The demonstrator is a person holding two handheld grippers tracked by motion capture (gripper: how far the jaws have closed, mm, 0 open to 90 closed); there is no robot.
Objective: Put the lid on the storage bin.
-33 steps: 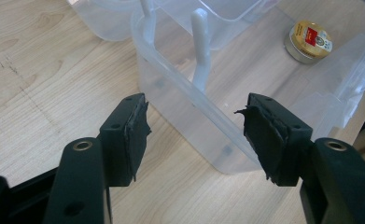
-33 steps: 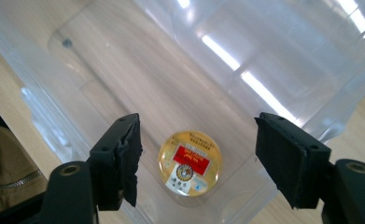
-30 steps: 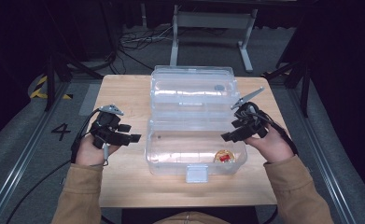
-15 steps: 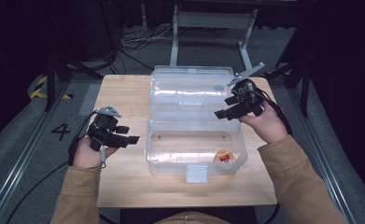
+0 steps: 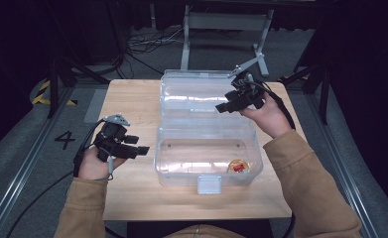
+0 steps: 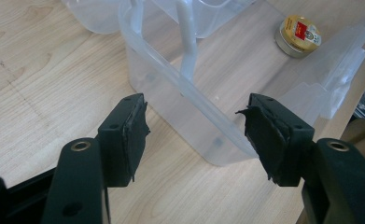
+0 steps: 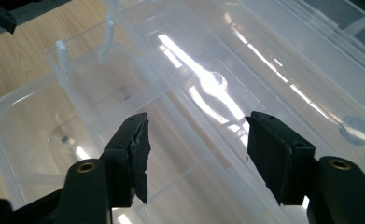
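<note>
A clear plastic box (image 5: 206, 148) stands on the wooden table with its lid (image 5: 201, 94) swung open behind it. Inside, at the front right, lies a small round gold tin with a red label (image 5: 238, 166) (image 6: 300, 33). My left gripper (image 5: 138, 148) (image 6: 194, 135) hovers open just left of the box's left wall (image 6: 171, 88), nothing between its jaws. My right gripper (image 5: 222, 107) (image 7: 196, 149) is open too, held over the right part of the open lid (image 7: 245, 70), holding nothing.
The box has a white latch tab (image 5: 209, 184) at its front. Bare wood of the table (image 5: 127, 99) lies left of the box. A metal stand (image 5: 226, 22) and cables (image 5: 142, 44) sit on the floor behind the table.
My right gripper has risen from the box's right rim and moved back over the open lid. The left gripper has stayed beside the left wall.
</note>
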